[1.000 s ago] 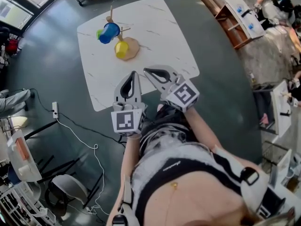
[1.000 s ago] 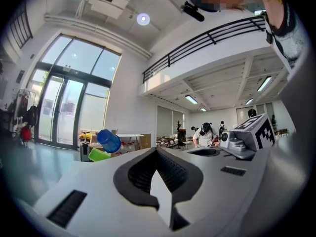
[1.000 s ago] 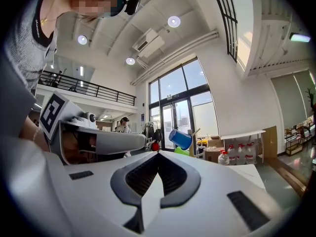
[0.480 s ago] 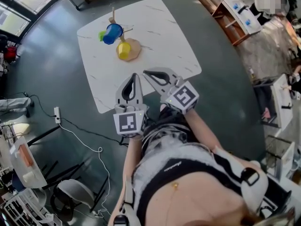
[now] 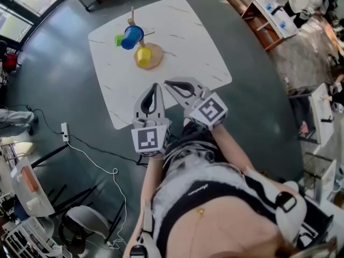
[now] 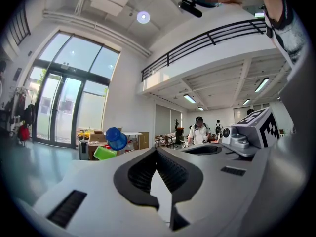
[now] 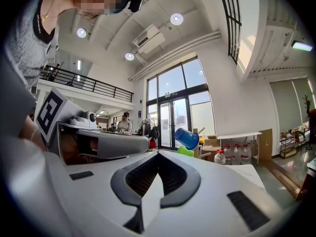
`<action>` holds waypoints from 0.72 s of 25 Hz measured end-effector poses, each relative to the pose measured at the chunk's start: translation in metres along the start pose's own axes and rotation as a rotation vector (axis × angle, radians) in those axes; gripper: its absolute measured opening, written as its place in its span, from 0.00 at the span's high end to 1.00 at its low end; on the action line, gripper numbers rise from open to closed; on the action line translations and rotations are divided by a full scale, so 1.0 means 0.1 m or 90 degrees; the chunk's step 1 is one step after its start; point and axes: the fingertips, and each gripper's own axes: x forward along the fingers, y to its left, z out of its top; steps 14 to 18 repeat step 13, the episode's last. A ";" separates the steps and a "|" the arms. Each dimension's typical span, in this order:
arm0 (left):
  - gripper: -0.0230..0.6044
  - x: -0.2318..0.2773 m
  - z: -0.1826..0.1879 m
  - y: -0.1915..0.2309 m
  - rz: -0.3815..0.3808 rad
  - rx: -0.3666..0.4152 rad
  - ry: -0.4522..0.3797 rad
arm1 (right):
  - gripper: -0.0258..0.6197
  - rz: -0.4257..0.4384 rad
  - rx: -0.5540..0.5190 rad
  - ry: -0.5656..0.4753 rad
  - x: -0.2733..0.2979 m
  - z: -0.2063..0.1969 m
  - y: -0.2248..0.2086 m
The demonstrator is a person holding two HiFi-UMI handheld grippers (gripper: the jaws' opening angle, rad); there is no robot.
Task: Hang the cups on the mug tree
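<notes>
Head view: dark grey hall floor (image 5: 54, 63) around a white marble-patterned square surface (image 5: 183, 42).
Tall glazed doors and a railed balcony show in the two gripper views. A white cable (image 5: 91, 155) trails over the floor left of the person. Both tools hover side by side over the surface's near edge: the left hand-held gripper (image 5: 154, 87) and the right hand-held gripper (image 5: 167, 81) each have their jaws pressed together with nothing between them. Well apart from them, near the far left corner, stands the wooden mug tree with a round base (image 5: 155, 52). It carries a tilted blue plastic cup (image 5: 132, 36), with a yellow cup (image 5: 143, 56) low over the base and a green cup (image 5: 119, 39) just left of the blue.
</notes>
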 end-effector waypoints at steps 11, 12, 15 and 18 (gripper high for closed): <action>0.97 -0.01 -0.03 0.08 0.003 -0.003 0.003 | 0.96 0.000 -0.005 0.003 0.08 -0.01 0.01; 0.97 0.00 -0.03 0.08 0.003 -0.002 0.004 | 0.96 0.001 -0.006 0.004 0.08 -0.01 0.01; 0.97 0.00 -0.04 0.08 0.003 -0.002 0.006 | 0.96 0.002 -0.007 0.005 0.09 -0.02 0.01; 0.97 0.00 -0.04 0.08 0.003 -0.002 0.006 | 0.96 0.002 -0.007 0.005 0.09 -0.02 0.01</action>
